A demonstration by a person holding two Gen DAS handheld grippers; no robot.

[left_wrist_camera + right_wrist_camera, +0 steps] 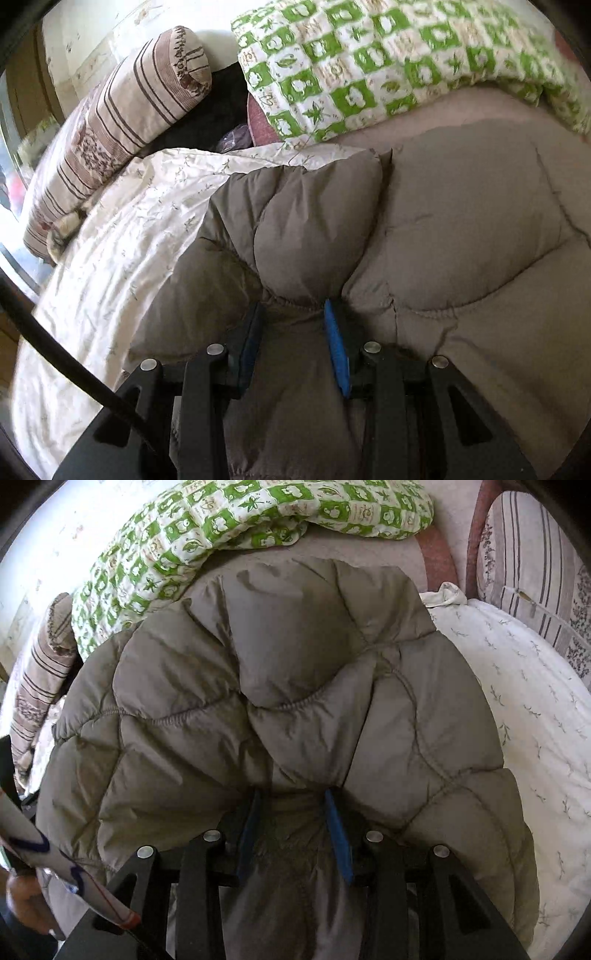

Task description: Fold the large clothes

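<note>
A grey-brown quilted puffer jacket [461, 229] lies on a bed and fills most of both views; it also shows in the right wrist view [280, 672]. My left gripper [293, 314] is shut on a bunched fold of the jacket, with the fabric pinched between its blue pads [338, 354]. My right gripper [293, 801] is shut on another bunched part of the jacket, its blue pads [340, 845] pressing the fabric from both sides. The fingertips of both grippers are buried in the padding.
A white bedspread with small leaf print [122, 236] [535, 709] lies under the jacket. A green-and-white patterned quilt [369, 59] [221, 528] lies at the far side. Striped pillows [122, 122] [532, 561] lie at the bed's ends. A hand and sleeve [26, 897] show at lower left.
</note>
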